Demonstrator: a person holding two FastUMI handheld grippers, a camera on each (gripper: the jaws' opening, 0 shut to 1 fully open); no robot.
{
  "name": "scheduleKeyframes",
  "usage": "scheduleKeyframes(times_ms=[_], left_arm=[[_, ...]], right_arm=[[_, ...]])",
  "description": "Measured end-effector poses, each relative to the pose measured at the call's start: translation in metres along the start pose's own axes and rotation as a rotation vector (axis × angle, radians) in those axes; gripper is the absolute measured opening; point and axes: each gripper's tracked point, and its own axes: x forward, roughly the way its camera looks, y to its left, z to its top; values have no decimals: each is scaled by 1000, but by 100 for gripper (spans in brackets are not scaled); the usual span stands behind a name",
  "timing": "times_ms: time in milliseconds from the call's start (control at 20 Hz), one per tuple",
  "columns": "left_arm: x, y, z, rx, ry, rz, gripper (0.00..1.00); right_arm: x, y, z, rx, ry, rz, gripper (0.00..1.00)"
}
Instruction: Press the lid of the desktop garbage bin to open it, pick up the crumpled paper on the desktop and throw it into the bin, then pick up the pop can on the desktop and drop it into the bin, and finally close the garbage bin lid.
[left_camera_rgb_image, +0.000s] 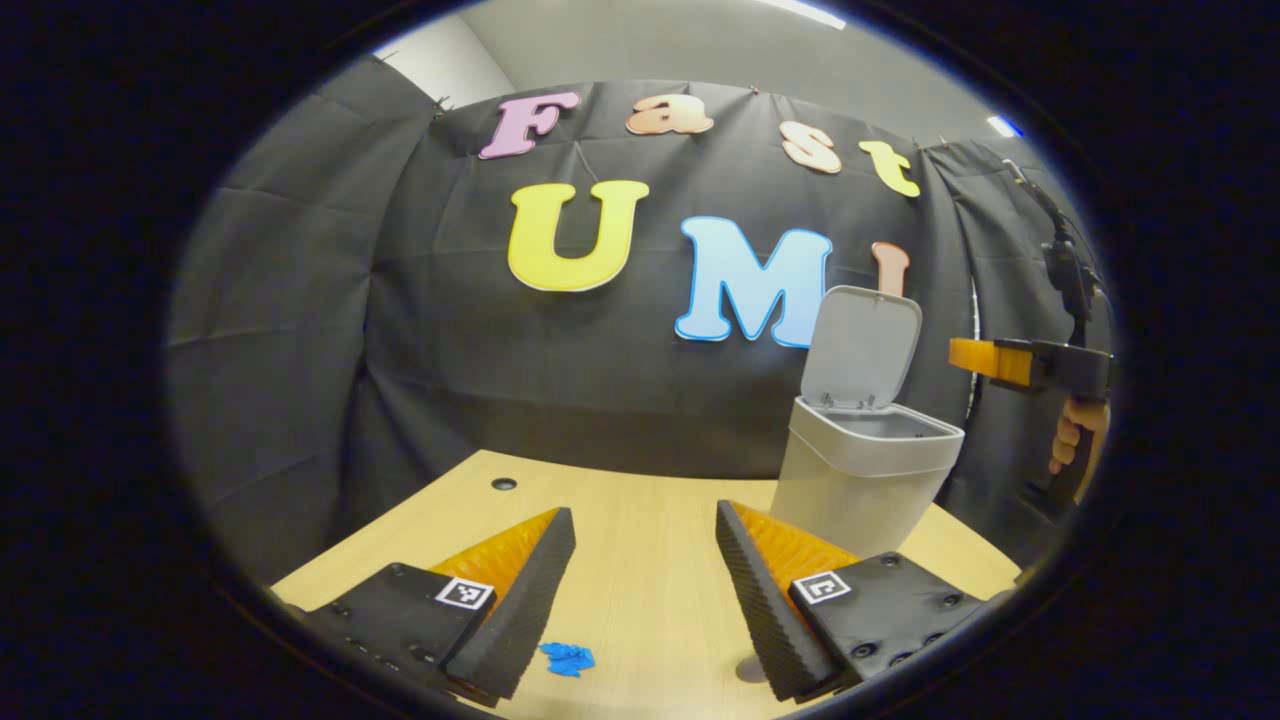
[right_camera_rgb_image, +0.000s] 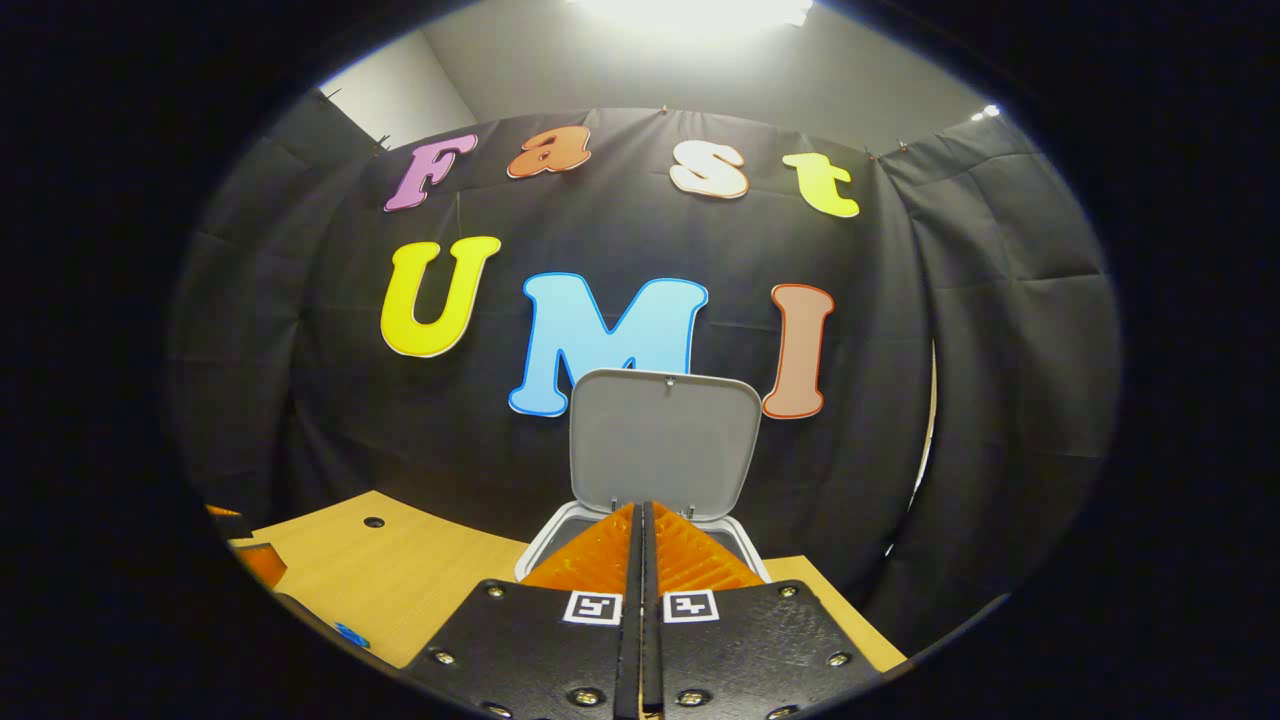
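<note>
**Bin lid up, right gripper poised above the opening**

Left gripper view: the left gripper (left_camera_rgb_image: 645, 580) hangs low over the wooden desk (left_camera_rgb_image: 640, 520), its fingers spread wide apart with nothing between them. Just under it, near the desk's near edge, lies a small blue scrap (left_camera_rgb_image: 567, 658). A cable hole (left_camera_rgb_image: 504, 484) sits toward the desk's far left corner.

Over by the desk's far right edge stands the grey garbage bin (left_camera_rgb_image: 860, 480), its lid (left_camera_rgb_image: 862, 347) flipped up and leaning back against the booth wall, the mouth wide open. Whatever lies inside is hidden by the rim. To the right of the bin, level with the raised lid, the right gripper (left_camera_rgb_image: 985, 360) reaches in from the side, a person's hand (left_camera_rgb_image: 1075, 432) wrapped around its handle.

Right gripper view: the right gripper (right_camera_rgb_image: 642, 515) has its fingers clenched together, nothing visible between them, tips directly in front of the bin's (right_camera_rgb_image: 560, 535) open rim. The lid (right_camera_rgb_image: 665, 440) stands upright just behind. The desk (right_camera_rgb_image: 400, 570) stretches off to the left.
</note>
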Motion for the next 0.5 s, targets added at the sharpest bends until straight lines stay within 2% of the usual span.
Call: scheduleKeyframes(times_ms=[100,200,400,450,500], left_arm=[[0,5,-14,7,28,-22,96],[1,11,-32,23,59,-42,93],[3,22,-63,40,114,-81,95],[4,25,-70,49,129,-86,93],[5,29,-77,56,141,-87,93]], right_arm=[[-18,8,-4,16,18,-14,1],[-33,12,-7,15,27,-37,1],[-60,7,-5,28,15,-129,1],[-67,6,-4,30,14,-154,16],[-72,2,-4,31,14,-179,18]])
